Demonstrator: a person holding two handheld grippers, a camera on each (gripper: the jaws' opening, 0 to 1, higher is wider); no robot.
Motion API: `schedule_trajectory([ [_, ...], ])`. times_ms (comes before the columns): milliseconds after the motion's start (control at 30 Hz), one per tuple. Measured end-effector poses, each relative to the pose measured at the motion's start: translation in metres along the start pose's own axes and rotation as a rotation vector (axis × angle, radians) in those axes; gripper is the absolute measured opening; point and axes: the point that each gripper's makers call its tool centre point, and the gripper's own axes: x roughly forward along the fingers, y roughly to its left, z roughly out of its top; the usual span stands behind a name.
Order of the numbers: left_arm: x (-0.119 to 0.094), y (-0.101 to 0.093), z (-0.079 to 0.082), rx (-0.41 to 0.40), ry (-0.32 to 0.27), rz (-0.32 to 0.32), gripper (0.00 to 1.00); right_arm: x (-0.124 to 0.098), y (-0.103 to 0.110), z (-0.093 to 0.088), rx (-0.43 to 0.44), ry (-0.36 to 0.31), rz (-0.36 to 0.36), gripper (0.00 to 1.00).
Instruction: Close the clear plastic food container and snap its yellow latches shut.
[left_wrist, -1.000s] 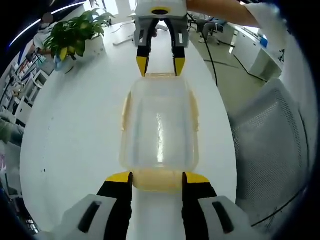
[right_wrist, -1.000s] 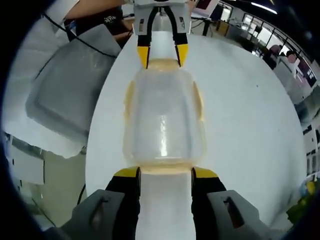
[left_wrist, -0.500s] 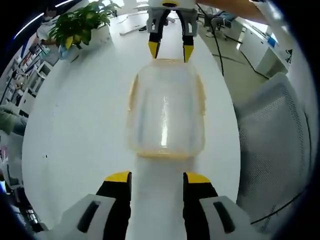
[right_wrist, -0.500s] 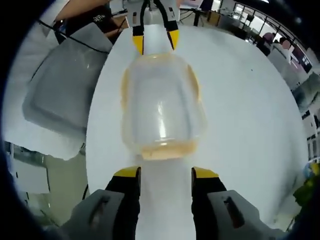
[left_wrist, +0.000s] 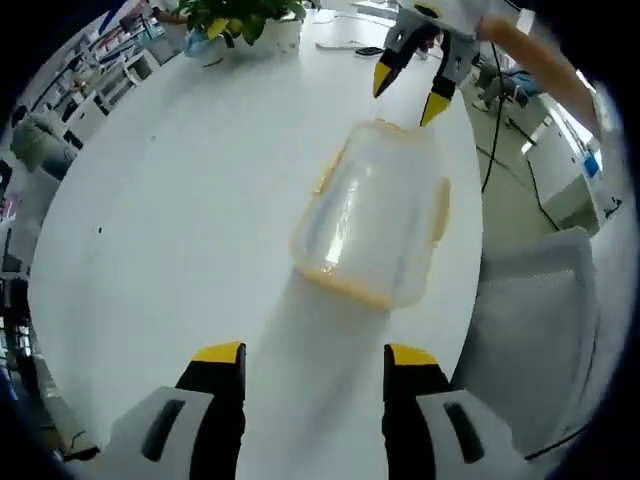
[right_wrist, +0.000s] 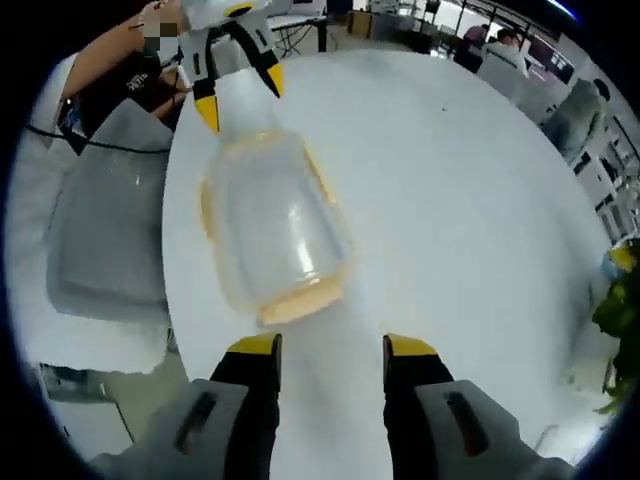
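The clear plastic food container (left_wrist: 375, 225) lies on the white table (left_wrist: 170, 200) with its lid on. Its yellow latches (left_wrist: 345, 287) lie flat against its sides and ends. In the left gripper view my left gripper (left_wrist: 314, 355) is open and empty, a short way back from the container's near end. My right gripper (left_wrist: 410, 92) hangs open just past the far end. The right gripper view has the same container (right_wrist: 270, 225), with my right gripper (right_wrist: 332, 346) open short of it and my left gripper (right_wrist: 240, 95) open beyond it.
A grey mesh chair (left_wrist: 530, 320) stands at the table's edge next to the container, also in the right gripper view as the chair (right_wrist: 105, 230). A potted plant (left_wrist: 240, 15) sits at the far end of the table. A person's arm (left_wrist: 540, 70) reaches in behind the right gripper.
Both grippers have backed off from the container's ends, where their open jaws stood against the end latches. Both views have swung sideways. The container stays on the table.
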Motion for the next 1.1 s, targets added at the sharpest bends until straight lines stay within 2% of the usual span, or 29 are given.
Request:
schedule_trajectory([
  [33, 0.000, -0.003, 0.001, -0.047, -0.002, -0.015, 0.56, -0.001, 0.000, 0.001, 0.013, -0.006, 0.003, 0.37],
  [100, 0.000, -0.008, 0.007, -0.185, -0.018, -0.051, 0.57, -0.002, 0.002, 0.007, 0.098, -0.034, 0.009, 0.37],
  [167, 0.001, -0.016, 0.010, -0.357, -0.027, -0.123, 0.57, -0.003, 0.003, 0.014, 0.197, -0.078, 0.019, 0.35],
  [200, 0.002, -0.022, 0.012, -0.477, -0.022, -0.169, 0.56, -0.004, 0.002, 0.018, 0.259, -0.104, 0.025, 0.33],
  [233, 0.002, -0.025, 0.013, -0.547, -0.019, -0.191, 0.55, -0.005, 0.003, 0.019, 0.295, -0.117, 0.034, 0.32],
  [300, 0.004, -0.026, 0.015, -0.635, -0.021, -0.218, 0.48, -0.007, 0.003, 0.023, 0.406, -0.153, 0.056, 0.32],
  [367, 0.006, -0.022, 0.021, -0.715, -0.042, -0.212, 0.44, -0.008, 0.005, 0.028, 0.501, -0.205, 0.094, 0.36],
  [400, 0.007, -0.020, 0.022, -0.724, -0.047, -0.208, 0.45, -0.009, 0.006, 0.029, 0.530, -0.220, 0.110, 0.37],
  [433, 0.008, -0.022, 0.024, -0.753, -0.047, -0.220, 0.45, -0.009, 0.005, 0.029, 0.582, -0.231, 0.116, 0.37],
  [500, 0.009, -0.029, 0.028, -0.793, -0.039, -0.255, 0.46, -0.008, 0.004, 0.026, 0.628, -0.236, 0.117, 0.35],
  [533, 0.010, -0.030, 0.028, -0.790, -0.034, -0.258, 0.46, -0.008, 0.005, 0.020, 0.634, -0.207, 0.123, 0.31],
  [600, 0.012, -0.032, 0.029, -0.785, -0.028, -0.254, 0.45, -0.005, 0.004, 0.016, 0.662, -0.198, 0.115, 0.22],
  [700, 0.016, -0.034, 0.027, -0.763, -0.003, -0.245, 0.45, -0.001, 0.003, 0.014, 0.710, -0.201, 0.126, 0.26],
  [800, 0.021, -0.031, 0.028, -0.765, -0.005, -0.225, 0.45, 0.007, 0.006, 0.012, 0.723, -0.190, 0.142, 0.27],
  [867, 0.026, -0.031, 0.031, -0.815, -0.011, -0.211, 0.45, 0.015, 0.007, 0.008, 0.743, -0.175, 0.146, 0.25],
  [967, 0.032, -0.037, 0.034, -0.802, 0.005, -0.223, 0.43, 0.025, 0.011, 0.003, 0.747, -0.127, 0.159, 0.21],
  [1033, 0.035, -0.040, 0.032, -0.783, 0.026, -0.206, 0.42, 0.029, 0.011, -0.001, 0.738, -0.104, 0.148, 0.19],
  [1100, 0.036, -0.040, 0.029, -0.770, 0.045, -0.203, 0.40, 0.028, 0.012, 0.004, 0.749, -0.126, 0.170, 0.17],
])
